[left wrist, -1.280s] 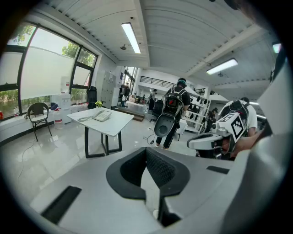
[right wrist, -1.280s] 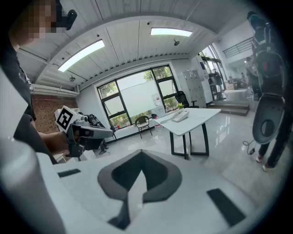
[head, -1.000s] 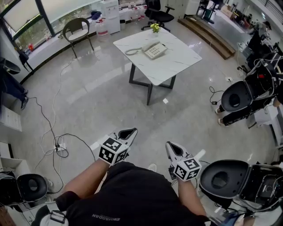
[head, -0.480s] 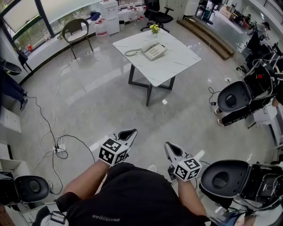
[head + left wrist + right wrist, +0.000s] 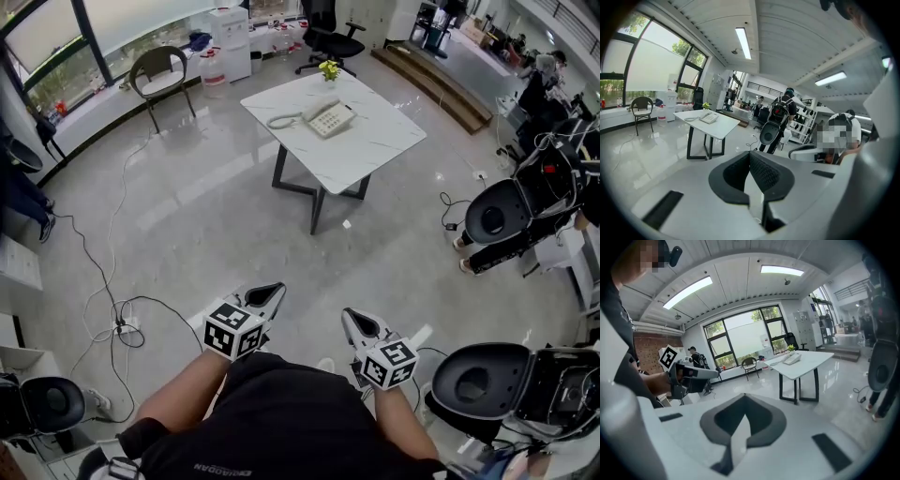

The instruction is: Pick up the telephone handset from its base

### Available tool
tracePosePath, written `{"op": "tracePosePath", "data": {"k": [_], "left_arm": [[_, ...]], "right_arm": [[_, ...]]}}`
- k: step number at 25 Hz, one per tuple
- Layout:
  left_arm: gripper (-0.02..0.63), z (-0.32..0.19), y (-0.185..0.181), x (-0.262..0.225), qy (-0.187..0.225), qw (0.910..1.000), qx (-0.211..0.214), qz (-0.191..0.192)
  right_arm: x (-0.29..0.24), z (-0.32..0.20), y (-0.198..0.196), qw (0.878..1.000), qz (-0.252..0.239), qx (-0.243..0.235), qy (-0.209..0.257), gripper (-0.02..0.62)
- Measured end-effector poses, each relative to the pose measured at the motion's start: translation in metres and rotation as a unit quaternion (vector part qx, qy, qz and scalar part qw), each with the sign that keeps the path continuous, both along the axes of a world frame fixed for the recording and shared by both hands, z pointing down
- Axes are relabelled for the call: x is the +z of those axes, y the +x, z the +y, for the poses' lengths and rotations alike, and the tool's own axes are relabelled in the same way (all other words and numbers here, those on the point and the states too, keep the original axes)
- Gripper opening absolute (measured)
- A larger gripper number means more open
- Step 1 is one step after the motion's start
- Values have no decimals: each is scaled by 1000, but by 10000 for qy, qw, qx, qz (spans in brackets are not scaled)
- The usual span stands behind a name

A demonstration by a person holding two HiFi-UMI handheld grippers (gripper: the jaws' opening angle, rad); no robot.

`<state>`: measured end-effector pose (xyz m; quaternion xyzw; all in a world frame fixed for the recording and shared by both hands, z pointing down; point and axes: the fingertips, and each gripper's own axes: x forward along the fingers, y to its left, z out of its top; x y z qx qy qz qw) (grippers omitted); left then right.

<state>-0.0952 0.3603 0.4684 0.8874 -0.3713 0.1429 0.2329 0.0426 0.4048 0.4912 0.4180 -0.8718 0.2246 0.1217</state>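
Observation:
A white telephone (image 5: 329, 116) sits on a white square table (image 5: 366, 150) far across the room, its handset lying on the base and a coiled cord (image 5: 279, 121) trailing to the left. My left gripper (image 5: 265, 297) and right gripper (image 5: 360, 323) are held low near the person's body, far short of the table, both shut and empty. The left gripper view shows the telephone (image 5: 708, 117) small on the table (image 5: 719, 128) beyond the left gripper (image 5: 750, 155). Past the right gripper (image 5: 744, 397), the telephone (image 5: 792, 358) is also distant.
A small yellow plant (image 5: 328, 65) stands at the table's far edge. A chair (image 5: 162, 64) and an office chair (image 5: 332, 34) stand behind. Cables (image 5: 111, 281) trail over the floor at left. Black round machines (image 5: 497, 212) (image 5: 480, 381) line the right side.
The whole view has shifted as the person steps forward across the floor. Both grippers travel along with the body, still shut and empty.

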Motion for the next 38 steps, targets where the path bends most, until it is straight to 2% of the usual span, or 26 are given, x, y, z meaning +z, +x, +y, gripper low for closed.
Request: {"op": "tracePosePath", "data": {"k": [9,19,29,38], "left_arm": [[3,-6,-57,-2,120,9998,64,-131],[3,-9,-89,8,35,9992,367,-132],[3,-24,-78,20,-63,9988,486,-52],[3,-77,-56,18,-53,9988,465,-130]], "right_arm": [[2,-9,-52,9997,-101,224,-28,2],[1,-3,-81,9983,-68,583,-37,1],[13,-17,-78,9974,-118,704,-119,2],[11,-84,-57,9973,-260,688,-69,2]]}}
